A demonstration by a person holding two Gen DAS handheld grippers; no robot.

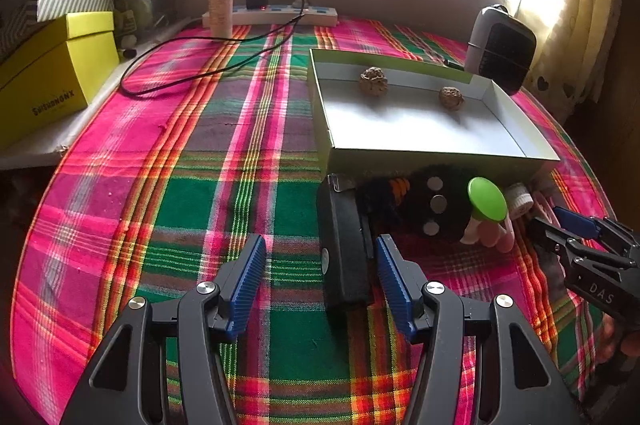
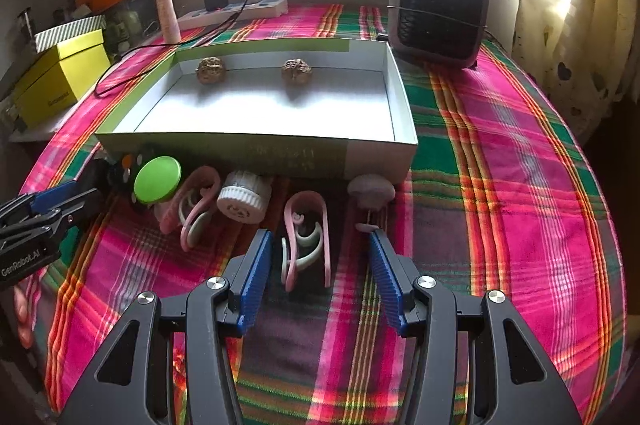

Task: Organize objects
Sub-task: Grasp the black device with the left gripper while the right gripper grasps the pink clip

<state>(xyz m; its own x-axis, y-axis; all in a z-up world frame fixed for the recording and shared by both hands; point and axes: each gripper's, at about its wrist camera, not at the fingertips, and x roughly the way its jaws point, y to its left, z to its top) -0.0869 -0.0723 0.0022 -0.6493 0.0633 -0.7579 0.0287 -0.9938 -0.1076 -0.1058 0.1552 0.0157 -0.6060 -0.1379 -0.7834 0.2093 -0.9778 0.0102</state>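
Pink clip lies on the plaid tabletop between the blue pads of the right claw, untouched; that claw stands open and empty. Left claw is likewise open, a black case just beside its right pad. Behind, the shallow box holds two walnuts.

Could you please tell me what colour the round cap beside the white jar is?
Bright green cap, clearest in the right wrist view.
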